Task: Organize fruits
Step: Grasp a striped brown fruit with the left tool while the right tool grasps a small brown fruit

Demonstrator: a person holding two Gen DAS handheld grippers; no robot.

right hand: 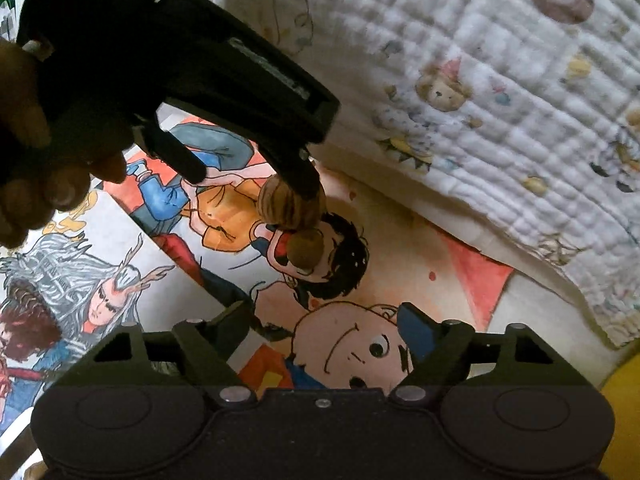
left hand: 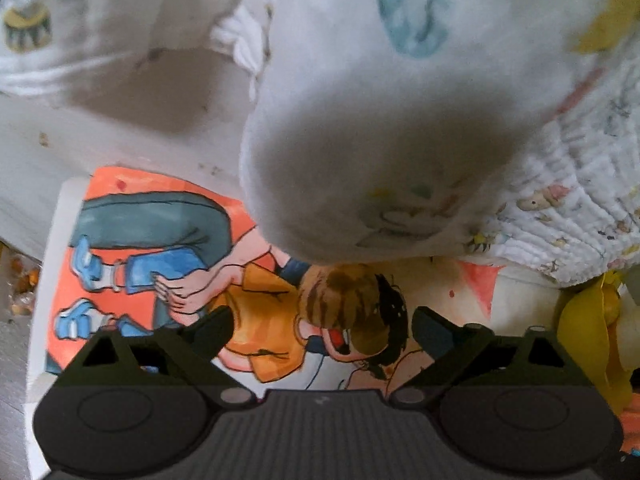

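Two small brown round fruits lie touching on a colourful cartoon drawing (left hand: pixel 160 240). In the right wrist view the striped lighter fruit (right hand: pixel 286 204) sits just above the darker one (right hand: pixel 306 248). My left gripper (right hand: pixel 244 172), held by a hand (right hand: pixel 32 160), points down at them, with one fingertip (right hand: pixel 300 176) right by the striped fruit. In the left wrist view the striped fruit (left hand: pixel 340 292) and the darker fruit (left hand: pixel 374 338) lie ahead of my left gripper (left hand: pixel 322 328), whose jaws stand wide and grip nothing. My right gripper (right hand: pixel 328 324) hovers open over the drawing, nothing between its fingers.
A white printed quilt (right hand: pixel 480 100) lies along the drawing's far side. A blurred bulge of it (left hand: pixel 360 120) hangs close before the left camera. A yellow object (left hand: pixel 588 340) sits at the right edge. A second drawing (right hand: pixel 80 280) lies to the left.
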